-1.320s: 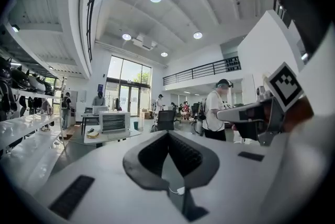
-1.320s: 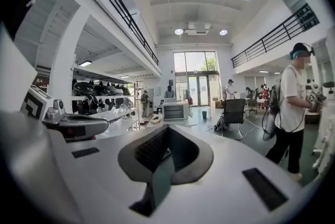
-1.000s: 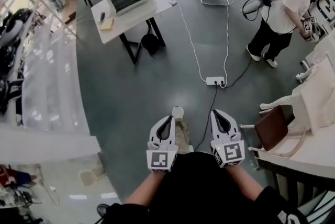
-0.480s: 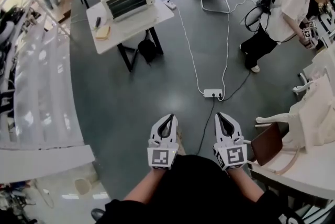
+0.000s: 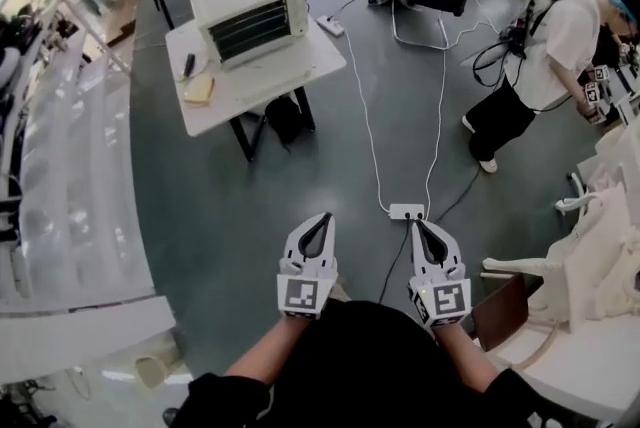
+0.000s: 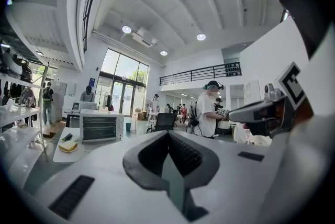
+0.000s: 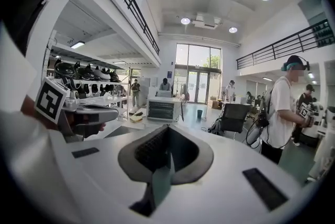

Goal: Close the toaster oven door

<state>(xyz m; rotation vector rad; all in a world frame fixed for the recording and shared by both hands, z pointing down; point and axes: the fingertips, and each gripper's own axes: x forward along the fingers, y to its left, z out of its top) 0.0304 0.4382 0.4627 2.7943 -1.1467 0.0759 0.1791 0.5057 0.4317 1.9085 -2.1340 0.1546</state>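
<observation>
Head view: left claw [image 5: 319,232] and right claw [image 5: 426,236] closed, empty, well apart from the white boxy toaster oven [image 5: 250,20] on the white counter [image 5: 292,63]; approach step, walking closer likely next.

Toaster oven [image 5: 250,16] nearer than before.

No words, numbers or brand marks can be read anywhere. The left hand-held gripper [image 5: 318,220] and right hand-held gripper [image 5: 421,227] each carry a square black-and-white marker [image 5: 306,294], pattern only, no letters. The toaster oven [image 5: 250,16] front is too small to show any label.
</observation>
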